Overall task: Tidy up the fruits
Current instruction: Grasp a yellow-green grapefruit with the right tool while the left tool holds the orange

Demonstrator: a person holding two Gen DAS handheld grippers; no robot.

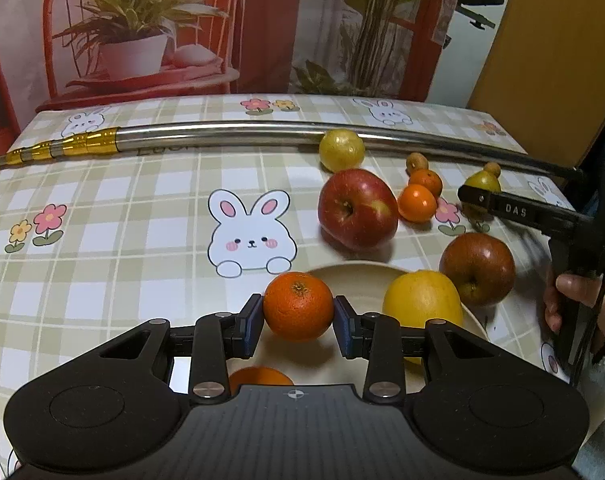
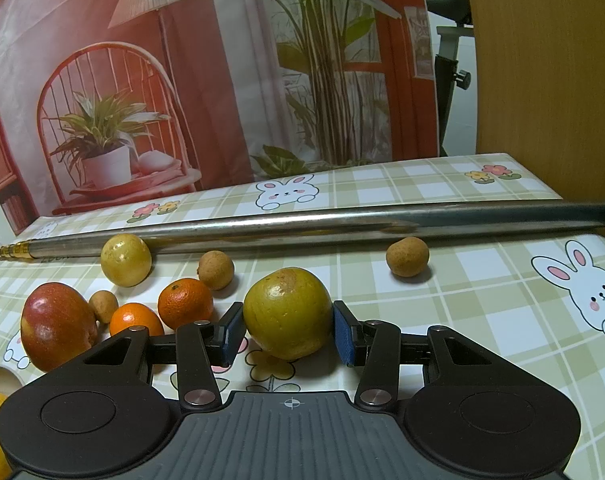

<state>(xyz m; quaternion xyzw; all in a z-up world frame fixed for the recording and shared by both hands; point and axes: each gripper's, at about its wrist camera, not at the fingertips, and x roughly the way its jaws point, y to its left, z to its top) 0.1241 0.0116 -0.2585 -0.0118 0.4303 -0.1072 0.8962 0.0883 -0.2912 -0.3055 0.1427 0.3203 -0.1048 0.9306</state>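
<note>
Left wrist: orange (image 1: 298, 306) seemingly between pads (image 1: 249, 326).

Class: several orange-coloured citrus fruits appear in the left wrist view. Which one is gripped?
The largest orange, pinched between the left gripper pads above the cream plate. The two smaller ones lie loose on the tablecloth beside the red apple.

Black gripper finger (image 1: 516, 211): white letters "DAS"
Long steel pole (image 1: 222, 136): engraved lettering, partly hidden, unreadable
</note>
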